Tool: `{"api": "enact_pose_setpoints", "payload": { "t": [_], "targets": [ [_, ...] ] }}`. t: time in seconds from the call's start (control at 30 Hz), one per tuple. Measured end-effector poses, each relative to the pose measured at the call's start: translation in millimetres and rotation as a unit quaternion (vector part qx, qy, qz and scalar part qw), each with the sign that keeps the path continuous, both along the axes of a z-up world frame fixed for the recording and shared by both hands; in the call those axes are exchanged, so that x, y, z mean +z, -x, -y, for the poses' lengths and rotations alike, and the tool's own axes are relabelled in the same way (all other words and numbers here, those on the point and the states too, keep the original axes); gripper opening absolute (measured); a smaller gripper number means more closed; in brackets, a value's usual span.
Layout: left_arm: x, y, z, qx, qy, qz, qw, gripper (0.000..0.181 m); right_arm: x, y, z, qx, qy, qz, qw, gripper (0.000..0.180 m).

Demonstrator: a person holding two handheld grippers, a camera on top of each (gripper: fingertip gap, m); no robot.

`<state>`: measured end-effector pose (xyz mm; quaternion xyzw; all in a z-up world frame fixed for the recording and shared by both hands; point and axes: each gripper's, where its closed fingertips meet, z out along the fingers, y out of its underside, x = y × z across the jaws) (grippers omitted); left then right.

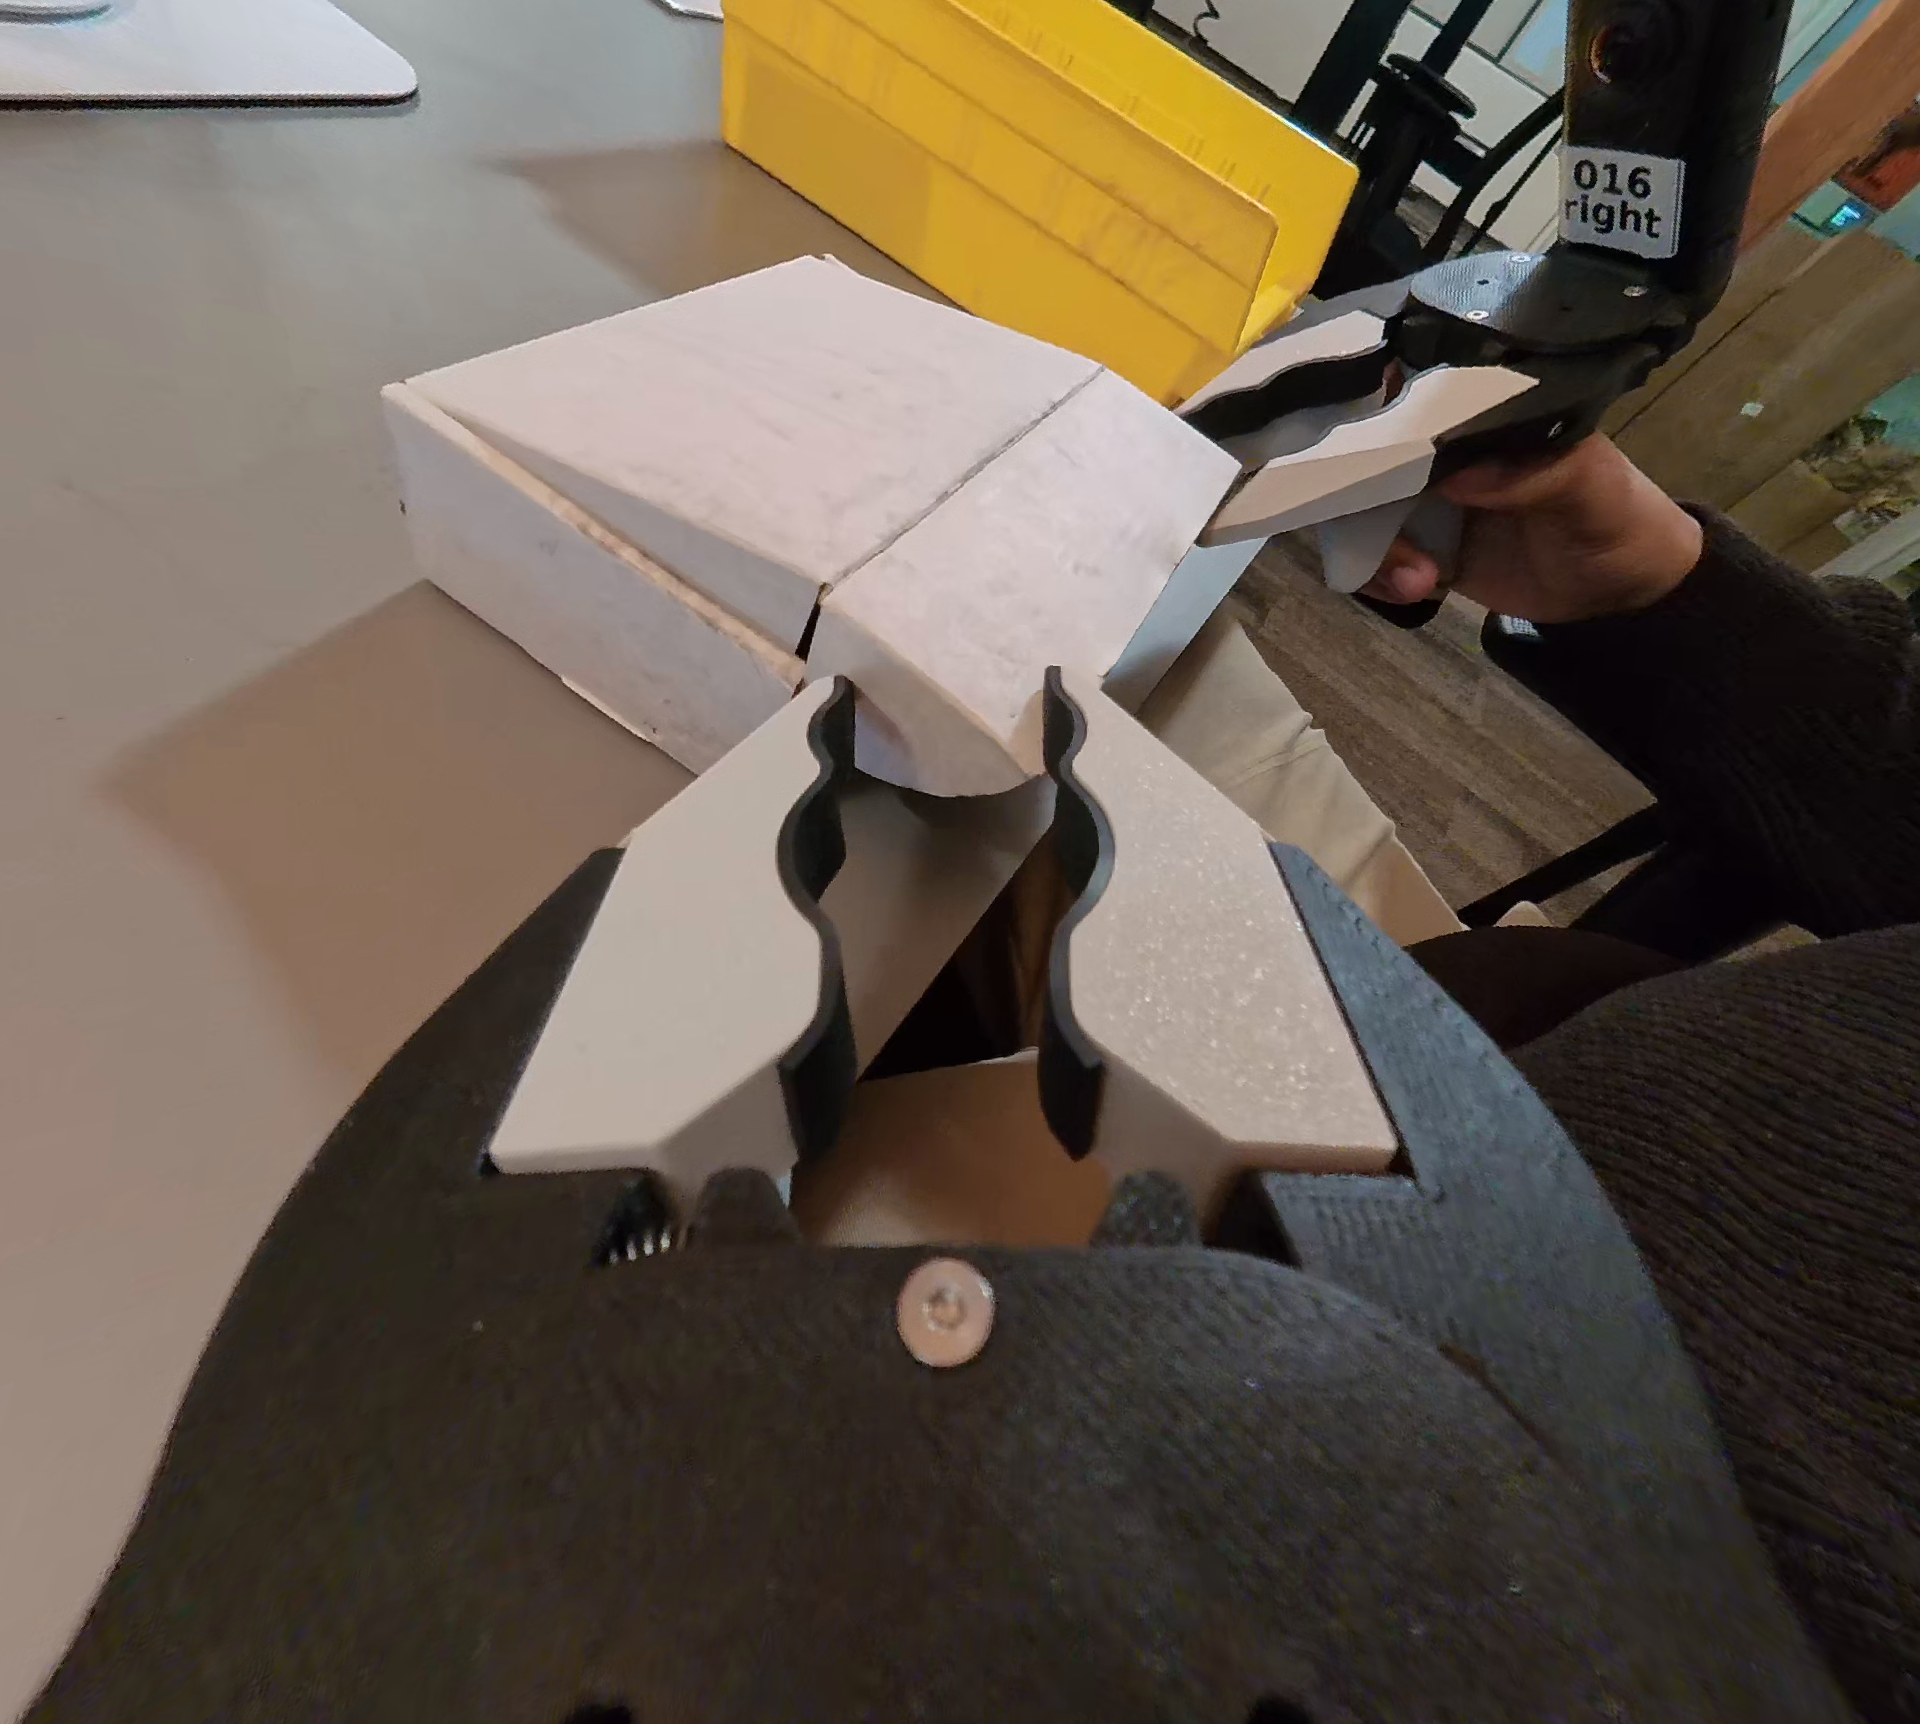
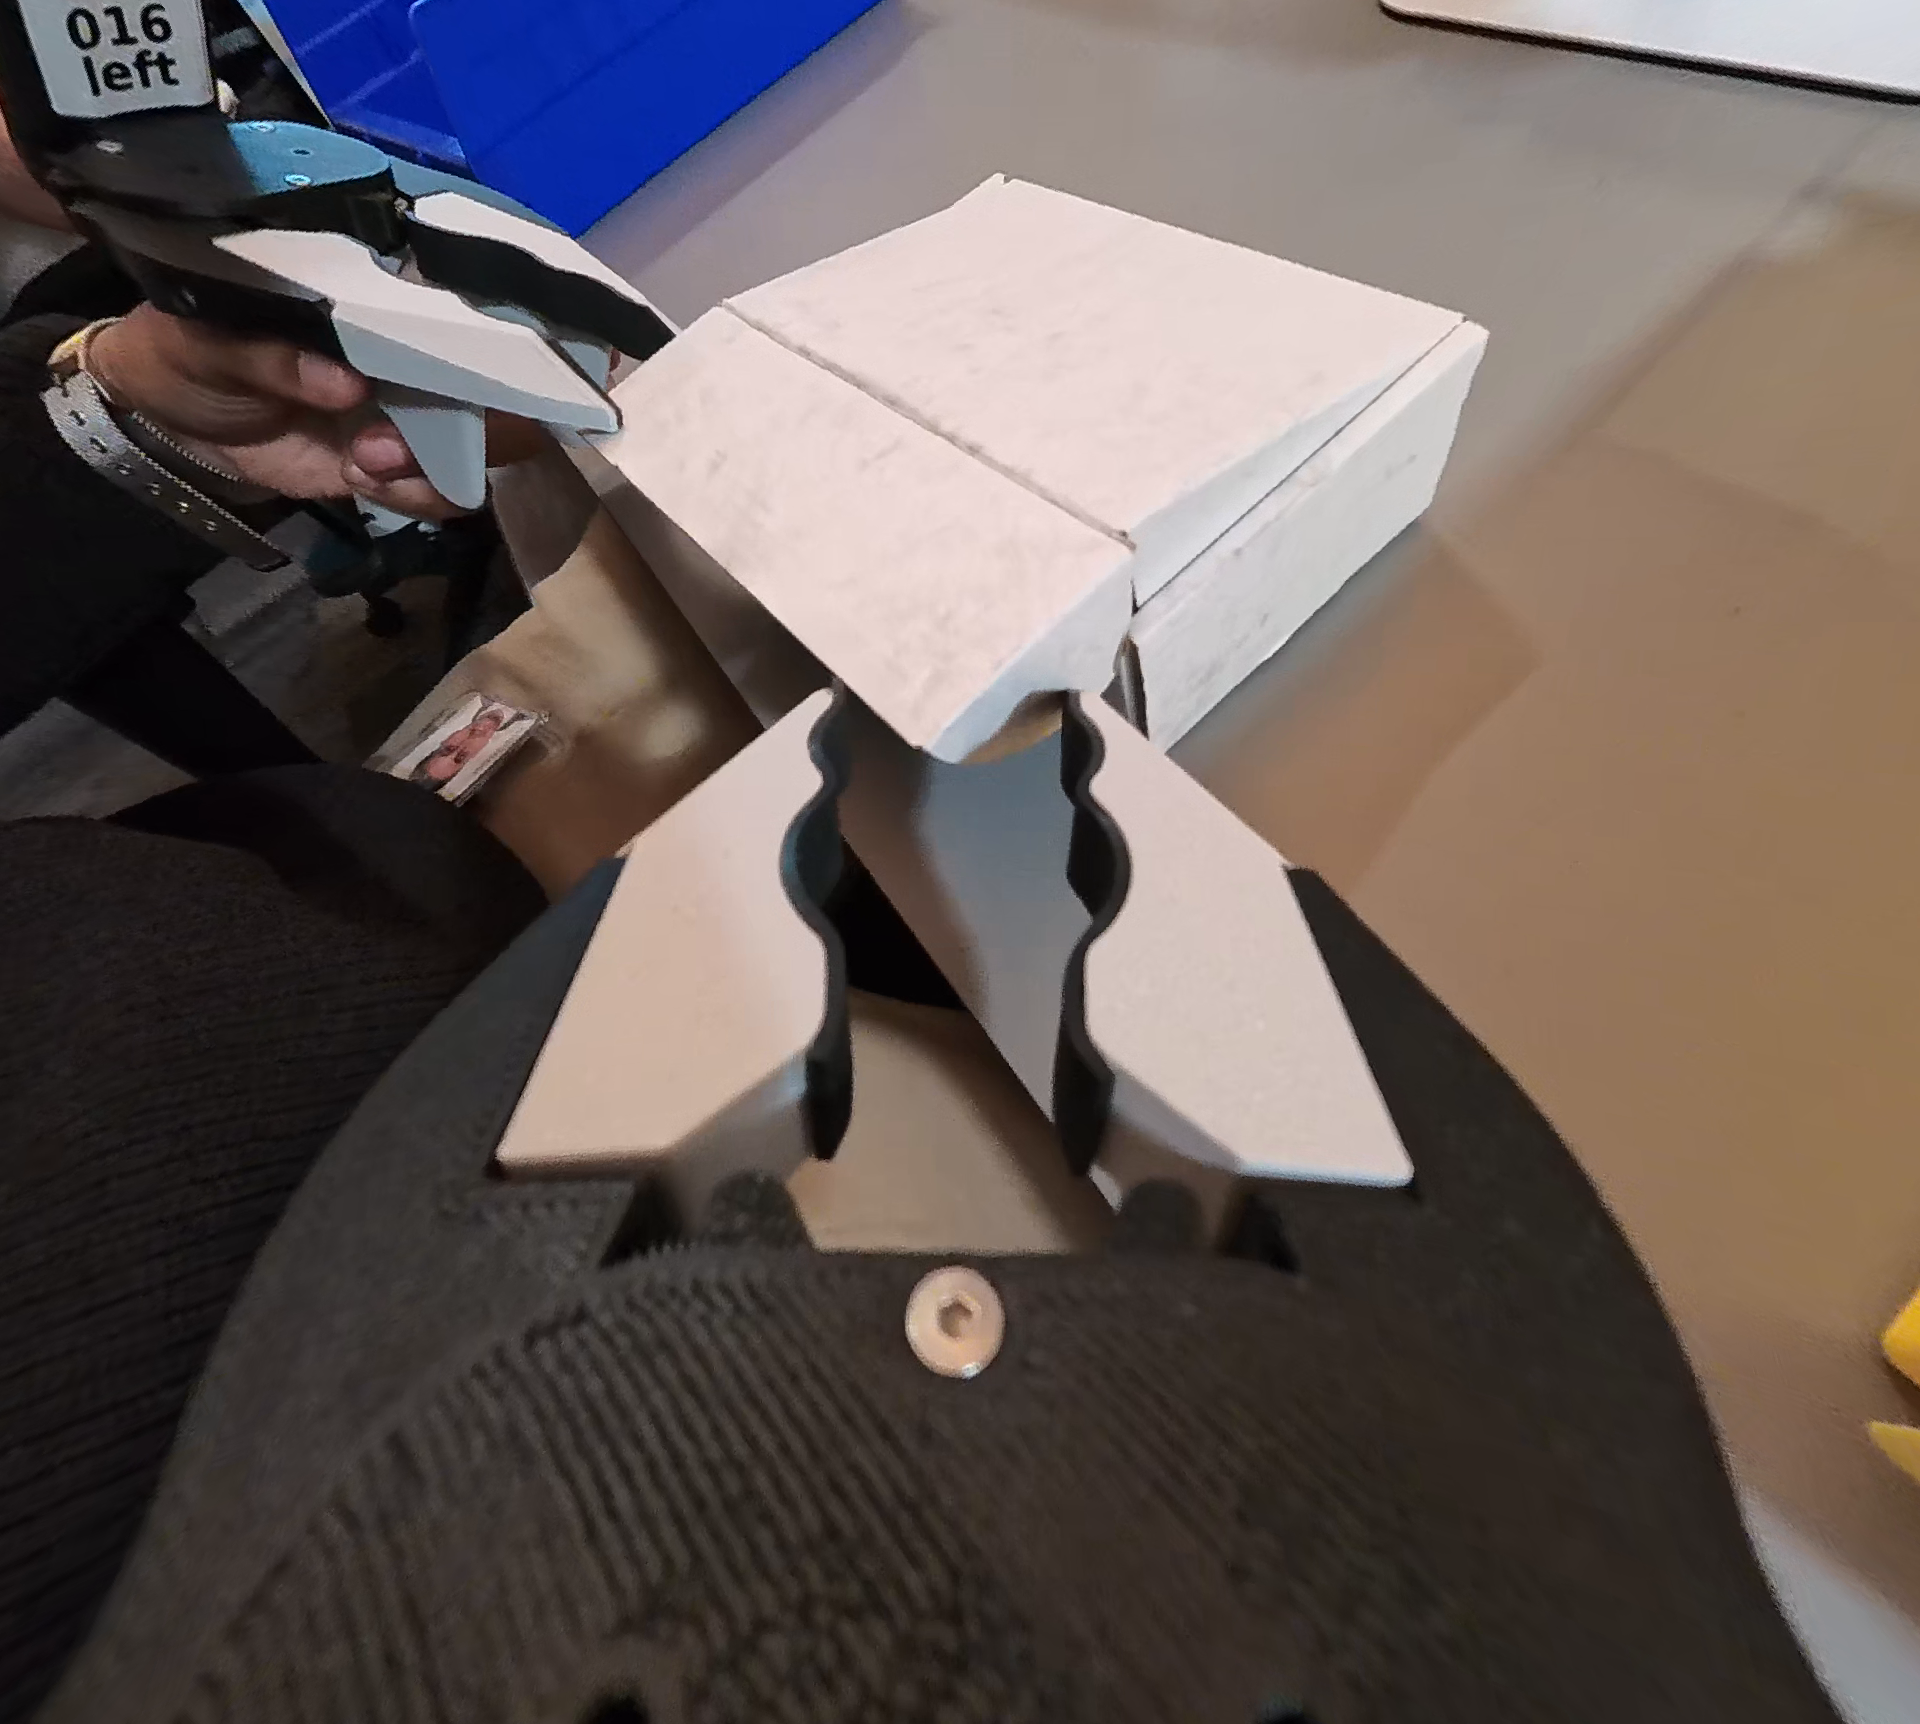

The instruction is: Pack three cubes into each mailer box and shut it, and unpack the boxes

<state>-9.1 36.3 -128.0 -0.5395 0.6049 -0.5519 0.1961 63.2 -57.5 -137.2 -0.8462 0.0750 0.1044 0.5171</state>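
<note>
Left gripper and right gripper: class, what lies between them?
The front flap of the white mailer box spans between left gripper and right gripper, one at each end; the right wrist view shows it.

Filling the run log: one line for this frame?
left tool: open, at flap corner | right tool: open, at other corner | mailer box: front flap untucked | cubes: unseen

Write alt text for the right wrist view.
A white mailer box sits at the edge of a grey table, its front lid flap sticking out past the edge. The open right gripper meets the flap's near corner, the left gripper its far corner. A blue bin stands behind.
</note>
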Motion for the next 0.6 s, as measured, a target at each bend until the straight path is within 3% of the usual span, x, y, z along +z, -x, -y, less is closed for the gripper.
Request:
{"api": "enact_pose_setpoints", "payload": {
  "t": [0.27, 0.6],
  "targets": [
    [1.1, 0.5, -1.9, 0.009, -0.080, 0.018, 0.997, 0.036, 0.2, -1.2, 0.2, -0.001, -0.001, 0.009, 1.000, 0.041],
    [2.6, 0.5, -2.1, 0.017, -0.095, 0.022, 0.995, 0.037, 3.1, -7.2, 2.0, -0.007, -0.005, 0.019, 1.000, 0.044]
  ]
}}
